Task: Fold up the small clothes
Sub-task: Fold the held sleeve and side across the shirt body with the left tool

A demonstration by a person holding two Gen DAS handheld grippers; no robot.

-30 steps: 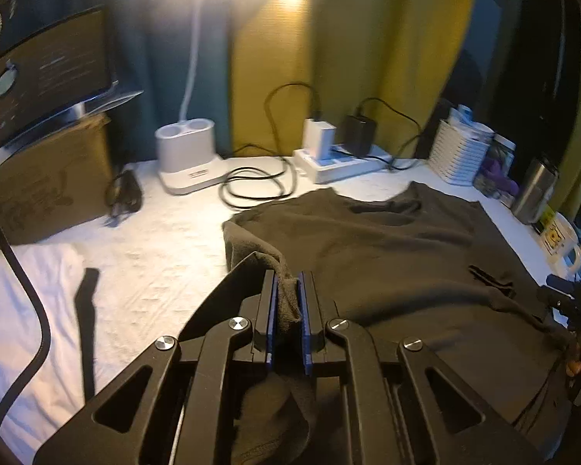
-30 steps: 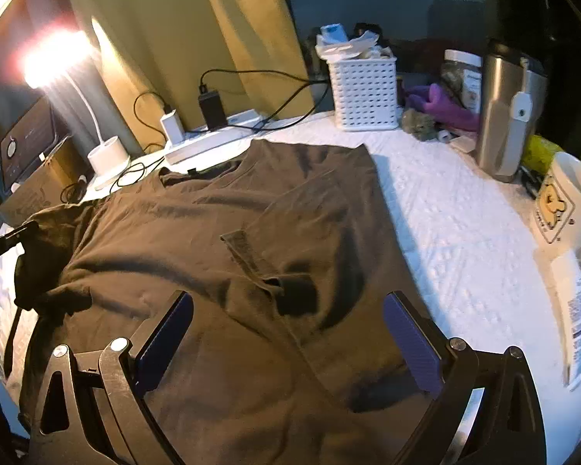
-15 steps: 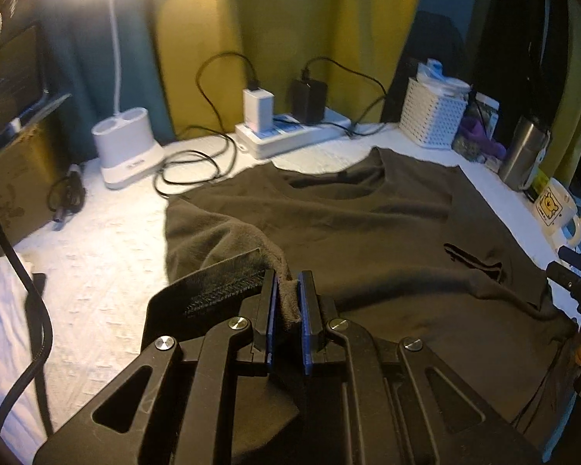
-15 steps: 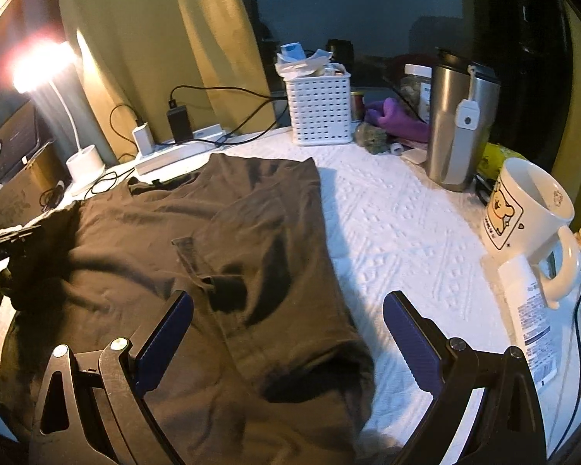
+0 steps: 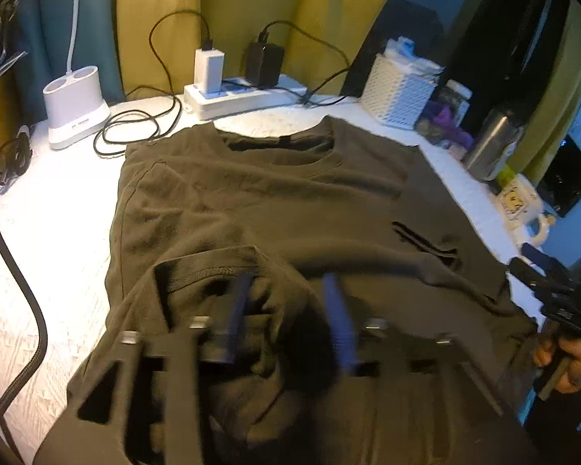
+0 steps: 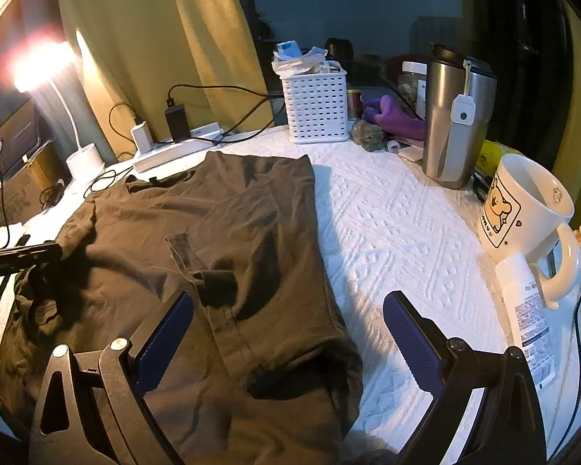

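A dark olive T-shirt (image 5: pixel 275 201) lies on the white quilted table cover, collar toward the back; it also shows in the right wrist view (image 6: pixel 220 232). Both its sides are folded inward. My left gripper (image 5: pixel 286 306) is blurred by motion, its jaws parted, just above the folded-in left sleeve (image 5: pixel 213 271); the cloth lies loose between the blue pads. My right gripper (image 6: pixel 286 333) is wide open and empty, hovering over the shirt's right hem. It also shows at the right edge of the left wrist view (image 5: pixel 546 283).
A power strip (image 5: pixel 244 95) with chargers and cables, a white lamp base (image 5: pixel 75 106), a white basket (image 6: pixel 315 110), a steel tumbler (image 6: pixel 455 116), a bear mug (image 6: pixel 526 209) and a tube (image 6: pixel 530 310) ring the shirt. A black cable (image 5: pixel 15 271) hangs at left.
My left gripper carried the left sleeve rightward over the shirt body, then opened and let it go. My right gripper stayed open and drifted right toward the hem.
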